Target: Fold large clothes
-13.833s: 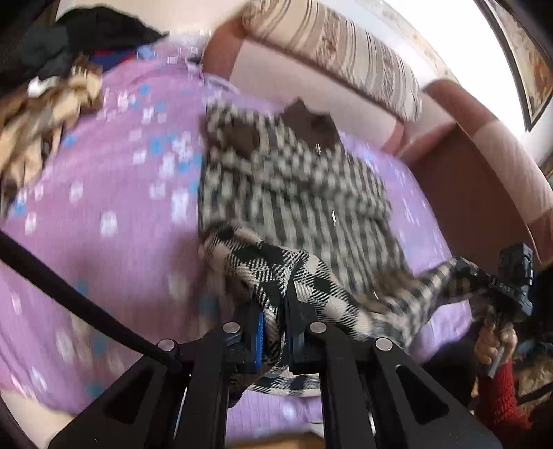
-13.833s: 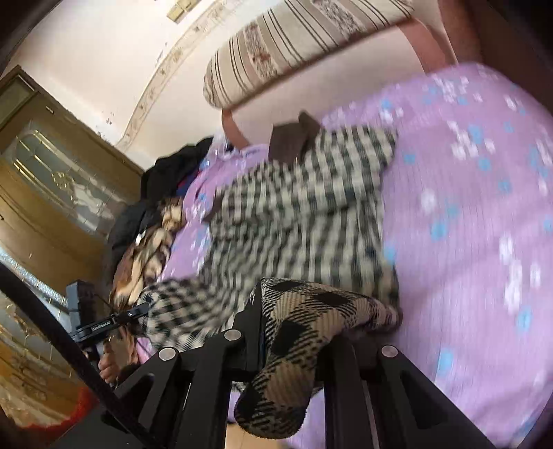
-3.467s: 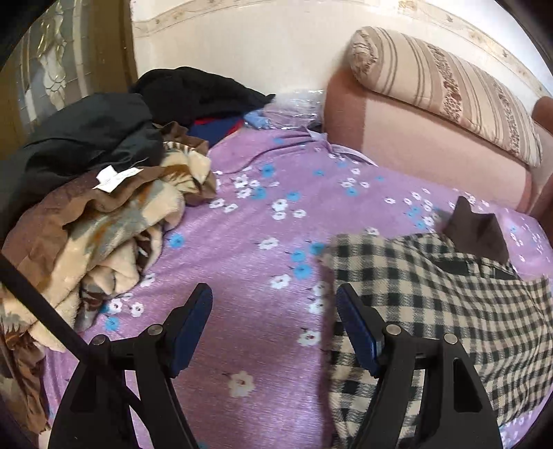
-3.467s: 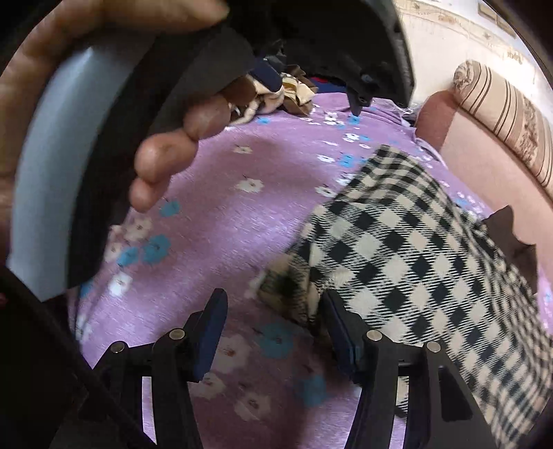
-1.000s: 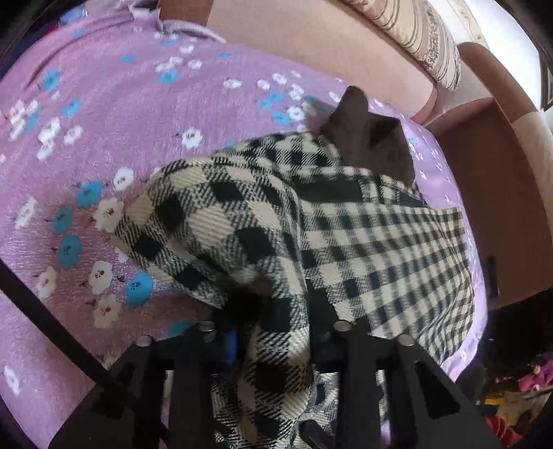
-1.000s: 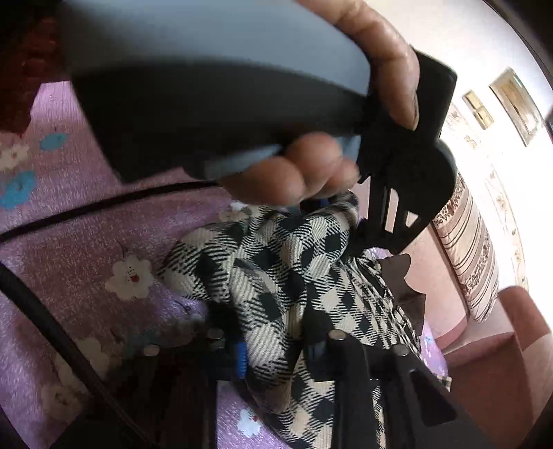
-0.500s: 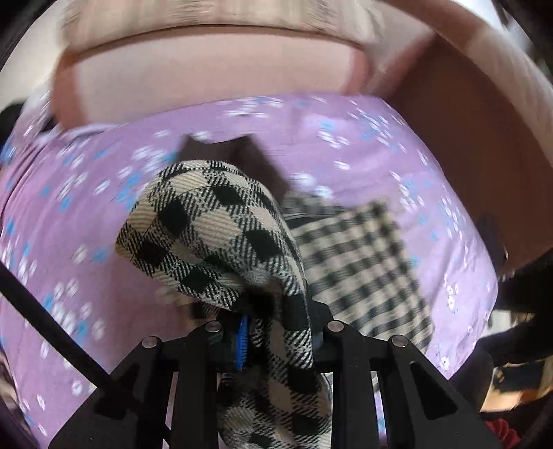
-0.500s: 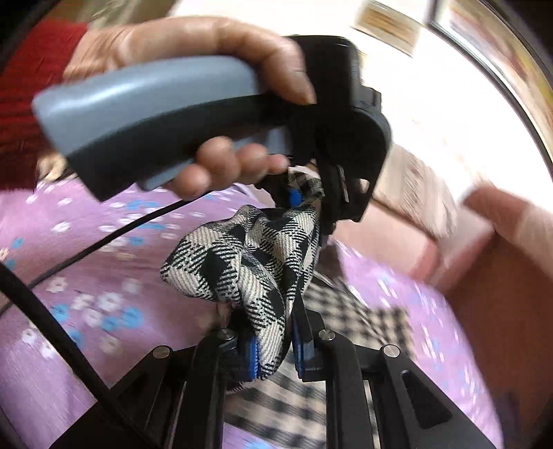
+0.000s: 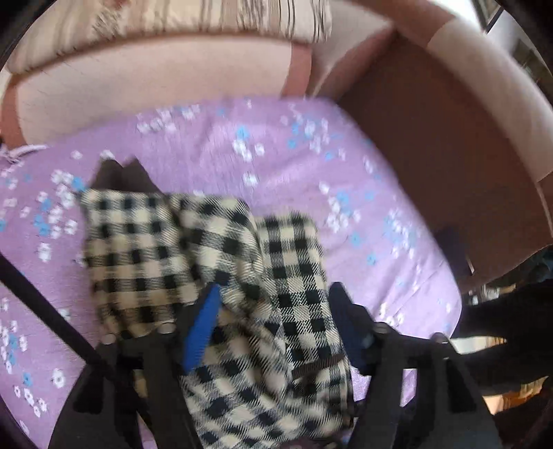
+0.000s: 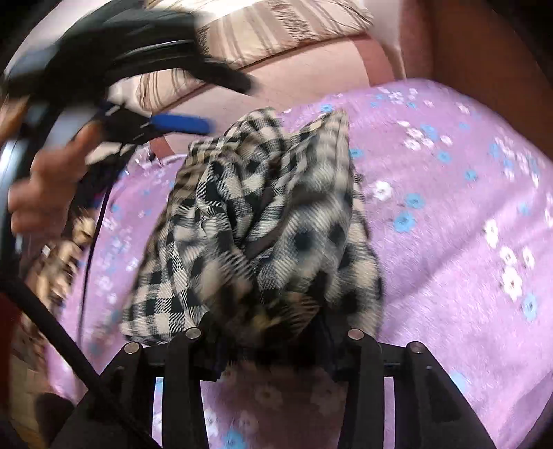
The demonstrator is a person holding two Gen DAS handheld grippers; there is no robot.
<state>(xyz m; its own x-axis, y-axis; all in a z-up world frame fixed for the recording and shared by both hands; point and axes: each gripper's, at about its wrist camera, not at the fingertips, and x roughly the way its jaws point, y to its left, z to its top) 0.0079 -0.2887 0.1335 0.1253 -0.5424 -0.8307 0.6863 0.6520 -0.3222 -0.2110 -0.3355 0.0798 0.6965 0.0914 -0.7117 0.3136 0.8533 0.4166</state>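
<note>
A big black-and-cream checked wool garment (image 9: 207,248) lies in a loose heap on the purple bedspread with small white and blue flowers (image 9: 283,152). A dark brown collar piece (image 9: 117,174) sticks out at the far end of it, toward the pink padded sofa back (image 9: 155,76). On top of that back sits a long striped cream and brown cushion (image 9: 207,17). A brown and pink padded armrest (image 9: 449,121) runs down the right side. In the left wrist view, the left gripper (image 9: 273,311) has just been opening, and now its jaws stand wide apart. The checked cloth runs between its blue pads (image 9: 202,328), but the pads do not press on it. In the right wrist view, the right gripper (image 10: 273,331) has also just been opening. The checked cloth is bunched up high right in front of it and hangs over its tips, so the pads are hidden. I cannot tell if they squeeze the cloth or not. In this view the person's left hand (image 10: 38,193) is at the upper left, blurry, holding the other gripper's handle. One blue pad of that gripper points at the top of the heap, just beside it. A brown and tan pile of other clothes (image 10: 58,262) lies at the left edge of the bed.
</note>
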